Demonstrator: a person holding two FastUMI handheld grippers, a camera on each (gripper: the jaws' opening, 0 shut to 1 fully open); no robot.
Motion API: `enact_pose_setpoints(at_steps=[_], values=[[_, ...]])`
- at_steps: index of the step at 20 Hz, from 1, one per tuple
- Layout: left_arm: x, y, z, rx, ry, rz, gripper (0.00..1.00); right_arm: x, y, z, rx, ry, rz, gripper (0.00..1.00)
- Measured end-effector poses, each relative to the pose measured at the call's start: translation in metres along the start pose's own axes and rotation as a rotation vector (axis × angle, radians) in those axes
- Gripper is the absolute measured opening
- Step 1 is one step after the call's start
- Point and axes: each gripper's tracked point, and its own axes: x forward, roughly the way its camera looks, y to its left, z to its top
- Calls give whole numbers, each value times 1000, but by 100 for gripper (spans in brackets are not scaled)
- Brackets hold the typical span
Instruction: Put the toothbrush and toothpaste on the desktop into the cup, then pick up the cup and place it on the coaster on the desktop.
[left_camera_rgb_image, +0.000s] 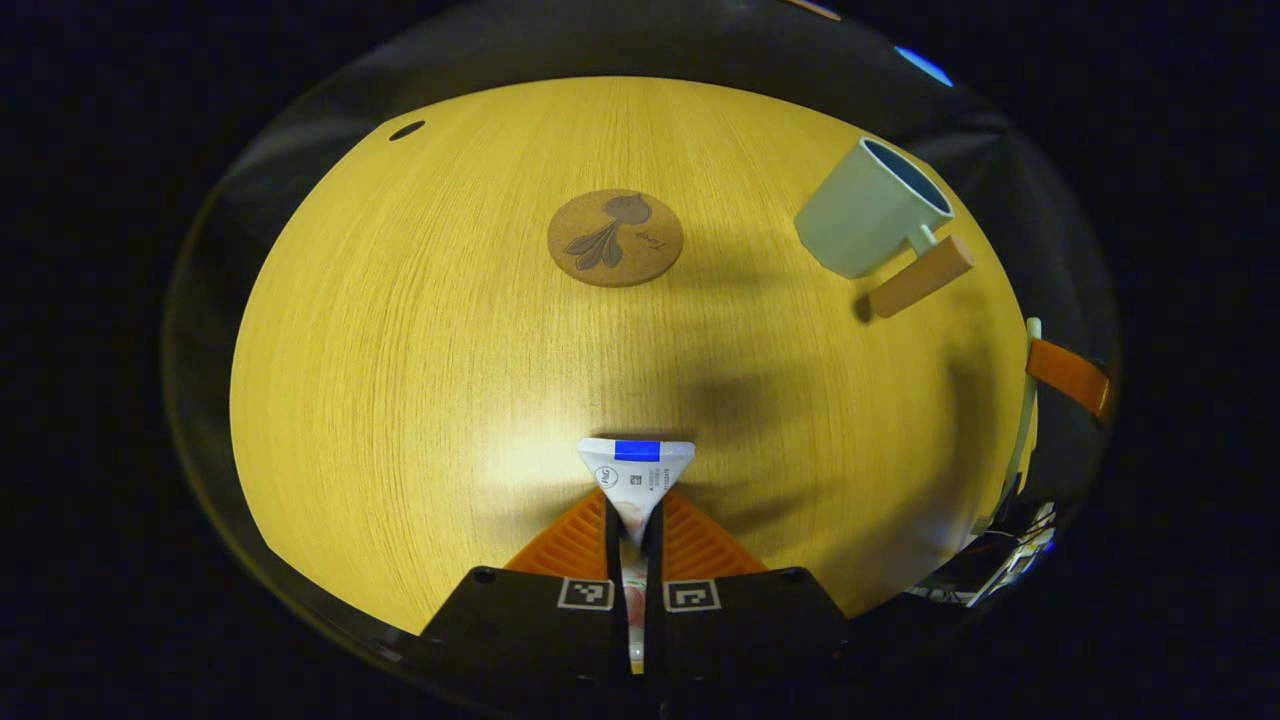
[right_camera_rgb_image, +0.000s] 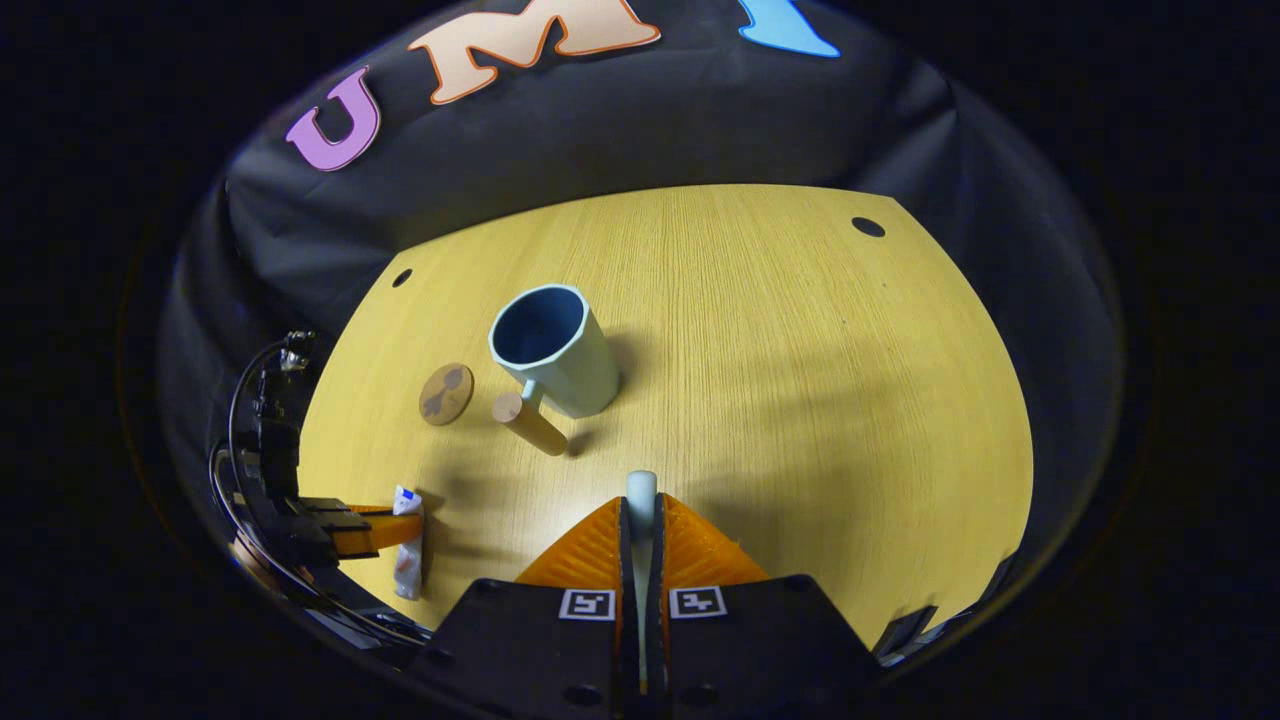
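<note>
1. On the round yellow wood-grain desktop (right_camera_rgb_image: 800, 400), the pale green faceted cup with a dark blue inside and a wooden peg handle (right_camera_rgb_image: 555, 350) stands upright and looks empty. Round cork coaster with a dark printed motif (right_camera_rgb_image: 446, 393) lies just beside it, bare.
2. Left gripper (left_camera_rgb_image: 636, 515): clenched on the white toothpaste tube with a blue stripe at its crimped end (left_camera_rgb_image: 637, 475). Both fingers press its flanks; the crimp end sticks out forward. In the right gripper view the tube (right_camera_rgb_image: 407, 540) hangs upright in that gripper, near the desktop edge, apparently lifted clear.
3. Right gripper (right_camera_rgb_image: 641, 525): closed on the slim white toothbrush (right_camera_rgb_image: 641, 495), rounded end poking out past the fingertips. In the left gripper view the brush (left_camera_rgb_image: 1022, 420) shows as a thin white stick at the far right edge, well apart from the cup (left_camera_rgb_image: 875, 205).
4. Progress, my read: both picks done, nothing delivered. Neither item is over the cup mouth yet.
5. Left to do: drop the tube into the cup, drop the brush in, release both, grab the cup, set it on the coaster (left_camera_rgb_image: 615, 237).
6. Watch: the cup mouth is narrow for two long items, and the handle points toward the grippers. The second insert could nudge or tip the cup. Coaster is close, so the last move is short.
</note>
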Motion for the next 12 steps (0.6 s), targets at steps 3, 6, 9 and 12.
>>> enact_pose_setpoints(at_steps=[3,6,9,12], values=[[-9,-11,16,-47,-84,-39,2,-7,3,20,16,-72,24,4],[-23,-20,36,-76,-172,-74,1,-17,10,56,55,-194,73,6],[-40,-21,51,-43,-237,-61,2,-27,18,96,96,-328,149,5],[-58,-25,67,-11,-297,-51,1,-34,27,136,139,-434,233,5]])
